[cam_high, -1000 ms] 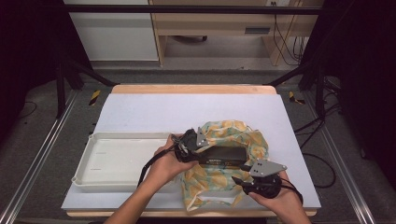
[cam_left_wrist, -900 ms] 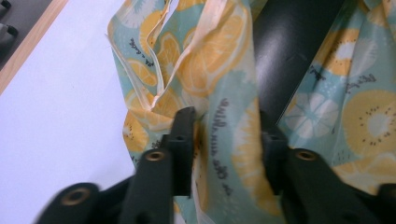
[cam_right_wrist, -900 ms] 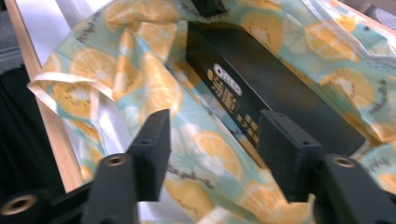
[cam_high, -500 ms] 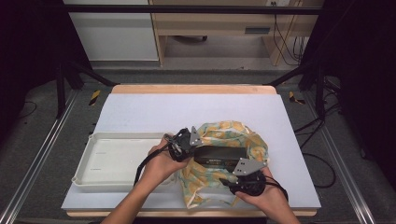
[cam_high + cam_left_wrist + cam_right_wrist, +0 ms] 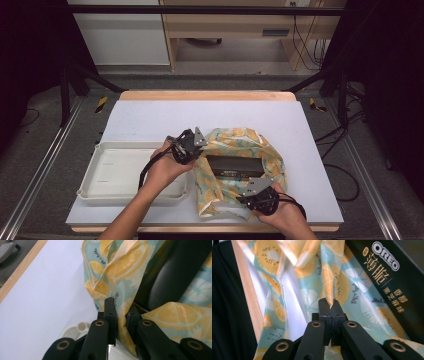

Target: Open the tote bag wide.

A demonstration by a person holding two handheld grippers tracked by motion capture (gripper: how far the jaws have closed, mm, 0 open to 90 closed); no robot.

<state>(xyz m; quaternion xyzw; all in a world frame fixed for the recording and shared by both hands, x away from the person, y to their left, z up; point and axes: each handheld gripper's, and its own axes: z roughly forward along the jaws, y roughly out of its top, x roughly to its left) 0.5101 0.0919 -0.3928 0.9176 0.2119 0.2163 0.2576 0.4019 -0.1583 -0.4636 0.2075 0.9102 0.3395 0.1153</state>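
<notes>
A cloth bag (image 5: 272,155) printed with citrus slices lies on the white table, and a black Oreo box (image 5: 235,166) lies flat inside its open mouth. My left gripper (image 5: 187,145) is at the bag's left rim. In the left gripper view the left gripper (image 5: 121,308) has just been closing and is shut on the bag (image 5: 117,267) fabric, with the box (image 5: 170,280) just beyond. My right gripper (image 5: 257,195) is at the bag's near rim. In the right gripper view the right gripper (image 5: 332,305) has just closed on a fold of the bag (image 5: 352,285) beside the box (image 5: 387,272).
A white tray (image 5: 95,172) sits at the left of the table, under my left forearm. The table's wooden front edge (image 5: 249,290) runs close to the right gripper. Dark frame posts and cables stand around the table.
Both grippers have shifted left: the left one from over the box to the bag's left rim, the right one along the near rim. Both now pinch the fabric.
</notes>
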